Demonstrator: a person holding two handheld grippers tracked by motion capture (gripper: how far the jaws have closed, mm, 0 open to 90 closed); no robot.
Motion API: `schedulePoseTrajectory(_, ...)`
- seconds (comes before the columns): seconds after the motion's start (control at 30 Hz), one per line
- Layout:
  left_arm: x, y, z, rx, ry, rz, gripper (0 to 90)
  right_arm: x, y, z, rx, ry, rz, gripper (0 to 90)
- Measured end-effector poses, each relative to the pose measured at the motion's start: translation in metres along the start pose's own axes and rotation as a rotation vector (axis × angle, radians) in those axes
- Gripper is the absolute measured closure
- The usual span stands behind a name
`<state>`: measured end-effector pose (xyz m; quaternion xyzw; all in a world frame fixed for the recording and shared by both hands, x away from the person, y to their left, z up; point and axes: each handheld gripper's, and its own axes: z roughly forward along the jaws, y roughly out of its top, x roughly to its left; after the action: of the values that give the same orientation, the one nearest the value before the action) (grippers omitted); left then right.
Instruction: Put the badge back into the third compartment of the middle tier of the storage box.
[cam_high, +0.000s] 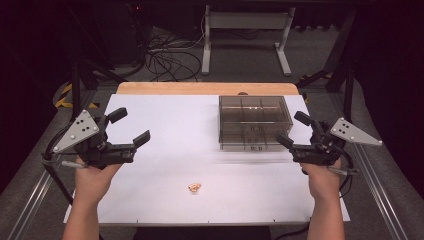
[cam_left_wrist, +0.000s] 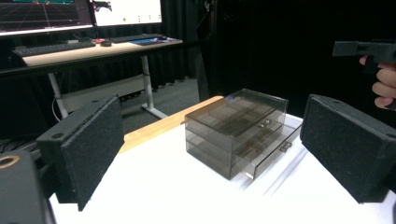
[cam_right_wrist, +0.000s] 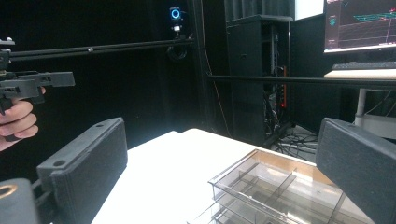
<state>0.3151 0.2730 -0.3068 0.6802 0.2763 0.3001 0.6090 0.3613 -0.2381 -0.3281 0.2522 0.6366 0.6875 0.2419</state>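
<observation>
— Left gripper (cam_high: 129, 126)?
— Held above the left side of the table (cam_high: 165, 125), jaws spread wide, nothing between them. Pointing toward the drawer box (cam_high: 255, 121).

— Right gripper (cam_high: 294, 129)?
— Same: jaws wide apart, empty, raised just beside the box's near right corner. Not touching it, as far as can be told.

— Box itself?
— Smoky clear plastic, standing upright on the far right part of the white table top, divided into compartments on top. Seen from the left gripper view (cam_left_wrist: 239, 128) with stacked drawers, the lowest one pulled slightly out.

— Anything else on the table?
— Small orange-tan piece (cam_high: 194, 187) lying near the front edge, about midway between the two hands, well apart from the box and from both grippers. Too small to identify.
</observation>
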Motion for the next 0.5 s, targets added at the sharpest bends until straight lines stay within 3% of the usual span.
schedulePoseTrajectory(0.5,-0.0100,-0.0086,0.0085,0.074,-0.002,0.072,16.7,0.0010,0.0017,-0.0012,0.012,-0.010,-0.018,3.4)
